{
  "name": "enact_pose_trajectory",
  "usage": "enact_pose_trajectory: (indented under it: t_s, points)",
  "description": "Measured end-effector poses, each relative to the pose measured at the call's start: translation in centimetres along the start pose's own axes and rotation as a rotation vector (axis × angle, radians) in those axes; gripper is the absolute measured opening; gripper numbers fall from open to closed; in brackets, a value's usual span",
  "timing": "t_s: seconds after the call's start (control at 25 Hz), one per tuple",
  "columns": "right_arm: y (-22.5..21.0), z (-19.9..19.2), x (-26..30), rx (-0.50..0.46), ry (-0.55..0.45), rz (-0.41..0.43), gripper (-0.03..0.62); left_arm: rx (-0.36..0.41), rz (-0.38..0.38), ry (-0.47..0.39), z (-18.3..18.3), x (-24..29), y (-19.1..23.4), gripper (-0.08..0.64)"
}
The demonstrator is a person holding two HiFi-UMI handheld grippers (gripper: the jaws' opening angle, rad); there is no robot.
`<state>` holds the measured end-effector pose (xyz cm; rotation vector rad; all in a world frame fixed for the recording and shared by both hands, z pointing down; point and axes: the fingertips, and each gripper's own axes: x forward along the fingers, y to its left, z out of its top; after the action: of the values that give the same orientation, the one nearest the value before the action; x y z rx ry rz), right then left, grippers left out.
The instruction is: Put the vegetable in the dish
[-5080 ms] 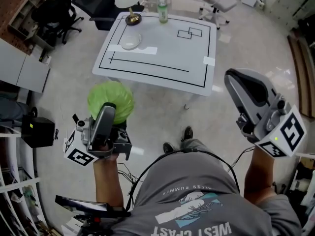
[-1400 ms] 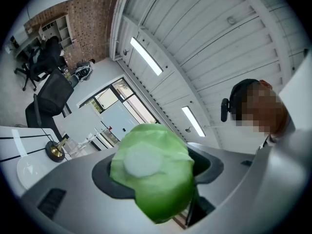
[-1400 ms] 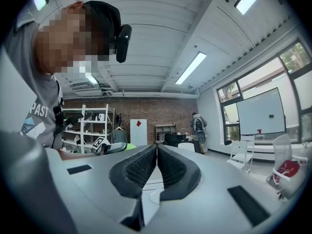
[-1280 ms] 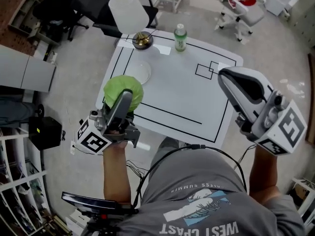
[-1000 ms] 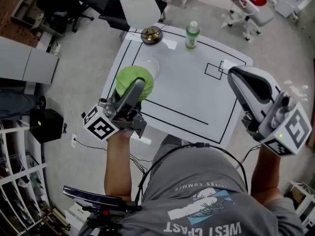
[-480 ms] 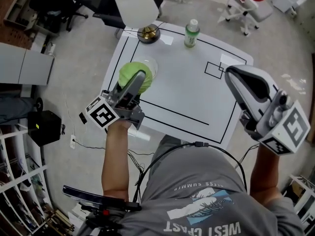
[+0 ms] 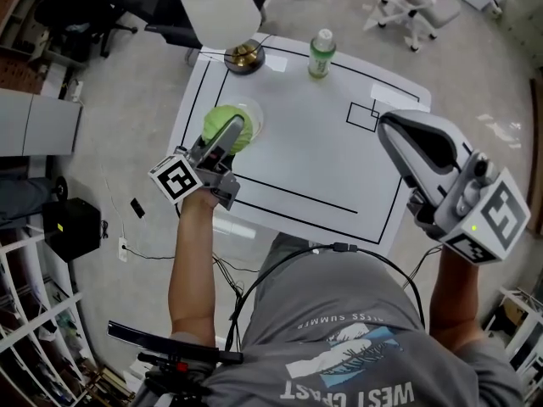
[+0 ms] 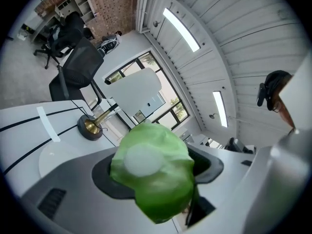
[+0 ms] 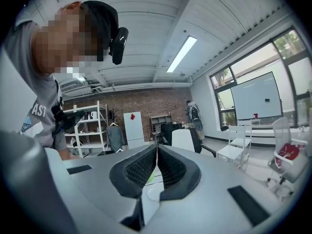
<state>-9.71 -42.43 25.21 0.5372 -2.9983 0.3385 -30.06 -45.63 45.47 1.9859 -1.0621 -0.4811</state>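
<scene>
Right tool [image 9: 156,155], jaws pressed together, brick wall [image 9: 141,101] behind, white chair [image 9: 236,140] at right, shelving [image 9: 87,126] at left

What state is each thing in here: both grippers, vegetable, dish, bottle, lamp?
left gripper: jaws shut on the vegetable.
right gripper: jaws shut, nothing between them.
vegetable: held over the dish, not yet released.
dish: right way up, partly hidden under the vegetable.
bottle: upright, cap on.
lamp: upright; lit or not, cannot tell.
</scene>
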Motion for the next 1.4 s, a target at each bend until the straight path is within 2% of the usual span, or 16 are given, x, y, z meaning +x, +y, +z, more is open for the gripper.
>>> enact_pose_trajectory:
  t_s: [0.2, 0.6, 0.88, 1.08, 1.24, 1.4]
  points:
    - [-0.7, -0.6, 0.6, 0.010, 0.021, -0.009, 0.009, 0.046, 0.071, 0.094, -1.3, 0.9, 4.4, 0.304]
    - [-0.4, -2.1, 2.0, 0.017, 0.072, -0.026, 0.009, 0.004, 0.162, 0.231, -4.5, 1.6, 12.5, 0.304]
    - [-0.5, -4.0, 2.3, -0.013, 0.138, -0.051, 0.009, -0.041, 0.204, 0.255, -5.6, 2.0, 16.9, 0.304]
    - [-0.1, -4.4, 2.9, 0.005, 0.163, -0.051, 0.009, -0.043, 0.220, 0.281, -6.1, 2.2, 18.9, 0.304]
    - [-0.2, -4.8, 4.4, 0.042, 0.148, -0.039, 0.009, -0.039, 0.191, 0.298, -6.0, 2.7, 20.2, 0.305]
    - [0.0, -5.1, 4.6, 0.041, 0.162, -0.033, 0.009, 0.019, 0.157, 0.332, -5.6, 3.1, 19.4, 0.307]
